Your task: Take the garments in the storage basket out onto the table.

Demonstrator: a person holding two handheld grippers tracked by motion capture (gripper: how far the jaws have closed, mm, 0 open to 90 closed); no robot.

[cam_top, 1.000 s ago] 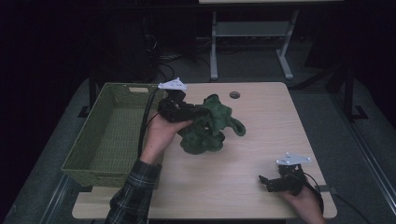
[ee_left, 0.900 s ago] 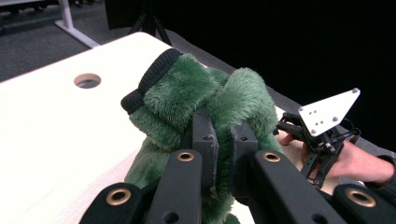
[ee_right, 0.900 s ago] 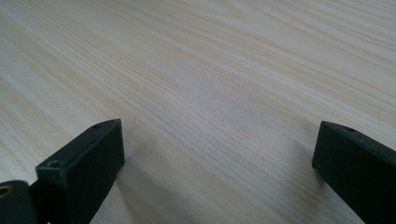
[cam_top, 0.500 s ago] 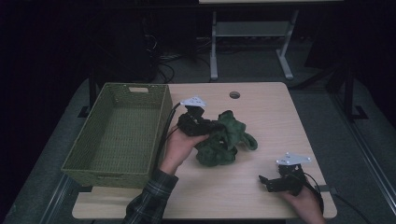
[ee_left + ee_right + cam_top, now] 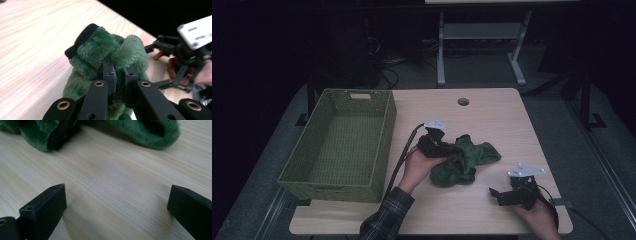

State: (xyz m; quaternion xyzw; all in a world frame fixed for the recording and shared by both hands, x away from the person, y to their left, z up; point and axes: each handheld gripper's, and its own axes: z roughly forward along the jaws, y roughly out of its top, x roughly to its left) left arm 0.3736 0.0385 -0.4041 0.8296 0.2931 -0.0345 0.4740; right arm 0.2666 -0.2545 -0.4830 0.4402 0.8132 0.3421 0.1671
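A fuzzy green garment with a black cuff lies crumpled at the middle of the wooden table. My left gripper is shut on a fold of it; in the left gripper view the jaws pinch the green fleece with the black cuff just beyond. My right gripper rests low at the table's front right, open, with bare wood between its jaws. In the right gripper view the garment's edge lies ahead, apart from the jaws.
A green woven basket stands empty at the table's left. A round cable hole sits near the far edge. A metal stand is on the floor behind the table. The other gripper appears at the right of the left gripper view.
My left gripper has dragged the green garment from beside the basket's far corner toward the middle front of the table. The right gripper has stayed in place.
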